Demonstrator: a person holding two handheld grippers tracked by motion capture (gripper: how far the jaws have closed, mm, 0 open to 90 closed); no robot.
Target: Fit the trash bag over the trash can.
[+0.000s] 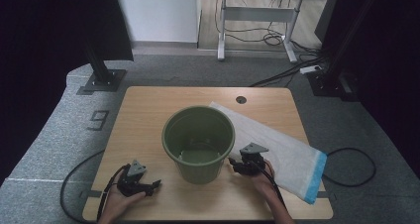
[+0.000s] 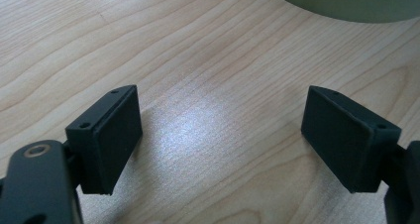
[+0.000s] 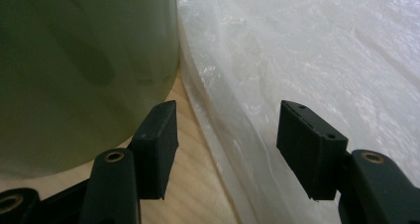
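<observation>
On the wooden table (image 1: 148,105), seen from the high view, a green bucket (image 1: 198,143) stands between the two tongs, a white bag (image 1: 277,149) lying behind and to its right. The left gripper (image 1: 151,186) rests near the table's front edge, apart from the bucket; the right gripper (image 1: 236,165) sits just beside the bucket's base, at the bag's edge.

In the left gripper view, its jaws stand wide over bare wood, the bucket (image 2: 346,1) ahead.

In the right gripper view, its jaws gape, nothing gripped, the bucket (image 3: 84,60) at left and the bag (image 3: 307,50) under and ahead.

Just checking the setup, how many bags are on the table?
1. The white bag with a blue end lies right of the green bucket, partly behind it, so more could be hidden there.
</observation>
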